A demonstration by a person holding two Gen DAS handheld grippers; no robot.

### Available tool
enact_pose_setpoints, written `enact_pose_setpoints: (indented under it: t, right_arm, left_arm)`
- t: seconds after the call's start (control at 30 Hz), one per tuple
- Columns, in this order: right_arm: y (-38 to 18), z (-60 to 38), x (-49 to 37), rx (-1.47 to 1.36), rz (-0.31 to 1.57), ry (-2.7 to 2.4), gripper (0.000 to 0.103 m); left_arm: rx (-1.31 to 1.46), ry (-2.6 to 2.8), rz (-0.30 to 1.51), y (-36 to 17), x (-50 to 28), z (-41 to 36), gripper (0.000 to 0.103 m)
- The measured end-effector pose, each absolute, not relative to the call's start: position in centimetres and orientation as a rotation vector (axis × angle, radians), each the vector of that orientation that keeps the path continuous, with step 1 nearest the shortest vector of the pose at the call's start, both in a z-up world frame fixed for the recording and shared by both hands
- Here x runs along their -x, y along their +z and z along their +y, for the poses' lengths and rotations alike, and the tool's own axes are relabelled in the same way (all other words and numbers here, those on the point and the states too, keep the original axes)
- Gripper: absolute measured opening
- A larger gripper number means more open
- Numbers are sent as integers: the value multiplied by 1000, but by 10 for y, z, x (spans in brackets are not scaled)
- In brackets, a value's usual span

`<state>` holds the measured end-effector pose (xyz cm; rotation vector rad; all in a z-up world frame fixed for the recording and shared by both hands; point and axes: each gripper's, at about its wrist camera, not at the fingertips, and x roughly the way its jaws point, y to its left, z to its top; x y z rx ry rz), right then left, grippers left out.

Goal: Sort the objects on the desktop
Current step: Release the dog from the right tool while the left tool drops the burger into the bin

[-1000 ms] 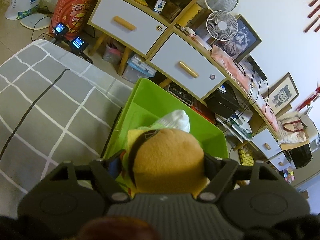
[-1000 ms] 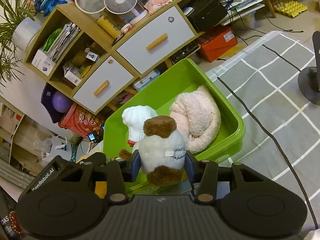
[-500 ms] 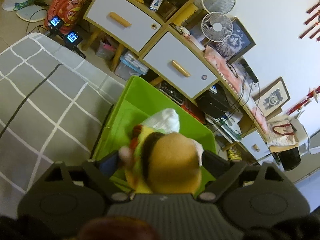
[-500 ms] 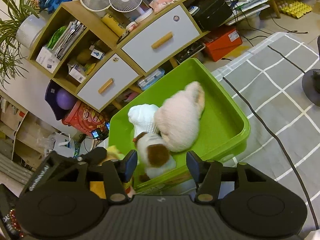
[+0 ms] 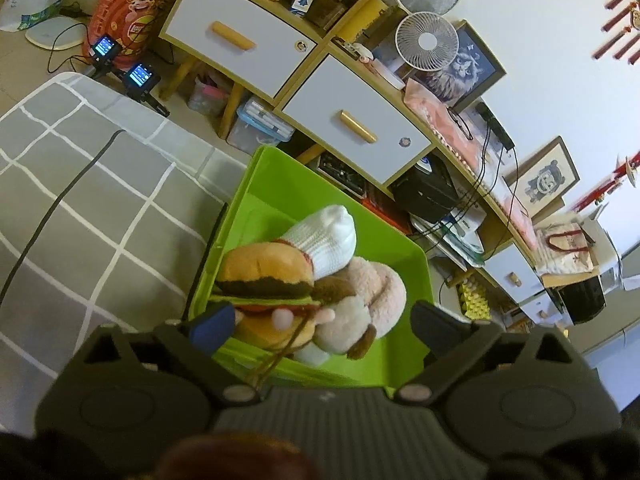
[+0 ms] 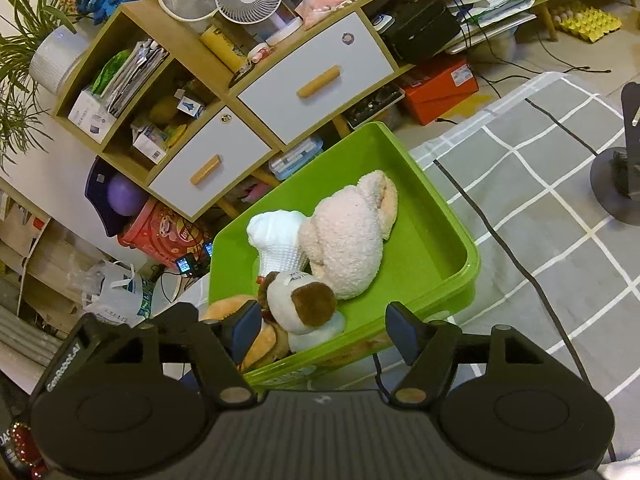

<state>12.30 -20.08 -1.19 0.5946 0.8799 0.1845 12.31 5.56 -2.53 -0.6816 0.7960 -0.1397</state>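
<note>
A green bin (image 5: 416,264) (image 6: 440,224) stands on the grey checked cloth. In it lie a hamburger plush (image 5: 264,276) (image 6: 228,308), a white-and-brown dog plush with a white knit hat (image 6: 300,304) (image 5: 332,236), and a pink fluffy plush (image 6: 348,236) (image 5: 376,292). My left gripper (image 5: 322,320) is open and empty above the bin's near edge, just above the burger. My right gripper (image 6: 326,330) is open and empty above the bin's near rim, beside the dog plush.
The grey checked cloth (image 5: 92,200) (image 6: 560,240) carries a black cable (image 5: 56,208) (image 6: 516,256). A black stand (image 6: 624,176) sits at the right. A cabinet with drawers (image 5: 352,128) (image 6: 312,84) and floor clutter lie behind the bin.
My left gripper opened and the burger plush dropped into the bin. My right gripper opened earlier and the dog plush settled in the bin beside the pink plush.
</note>
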Motion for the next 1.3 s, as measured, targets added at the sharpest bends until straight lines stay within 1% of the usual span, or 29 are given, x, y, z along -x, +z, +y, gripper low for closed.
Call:
enact_pose_setpoints:
  t: [0.07,0.23,0.53,0.6,0.67,0.7,0.77,0.8,0.83,0.87,0.9,0.97,1.03,1.3]
  right_arm:
    - [-11,-202,-123,-599,887,187,76]
    - [-7,-202,-119,-576,896,196,78]
    - [-8,-205,-115,-570,940,193,79]
    - [-9,-204,-114,-567,952,191,79]
    - [-10,-204,-114,-562,961,189,79]
    - [-10,-204,-114,-559,965,188,79]
    - [-13,-202,-114,-554,982,189,79]
    - [-14,-200,-114,-553,992,193,79]
    - [-16,-198,-114,-551,1002,196,79]
    - [-17,-197,-114,-548,1010,199,79]
    - [-18,-195,-114,-543,1018,201,79]
    - [-19,-192,-114,-536,1026,203,79]
    - [-21,-190,-114,-533,1030,205,79]
    - [-23,-187,-114,-526,1046,205,79]
  left_arm:
    - [672,-143,805,-25,-121,57,102]
    - [671,-146,832,-23,-114,63,102]
    - [665,-124,912,-28,-102,80,102]
    - [653,-129,949,-31,-100,83,99]
    - [626,-131,990,-35,-99,85,89]
    - [614,-132,1008,-37,-97,84,85]
    - [588,-137,1049,-42,-96,83,71]
    - [577,-143,1066,-46,-96,82,69]
    - [567,-146,1079,-48,-95,81,61]
    - [554,-146,1091,-51,-94,80,52]
    - [537,-138,1097,-52,-94,79,48]
    - [494,-102,1101,-52,-92,78,25]
    - [495,-85,1100,-49,-90,81,11]
    - [531,-115,1039,-29,-84,87,9]
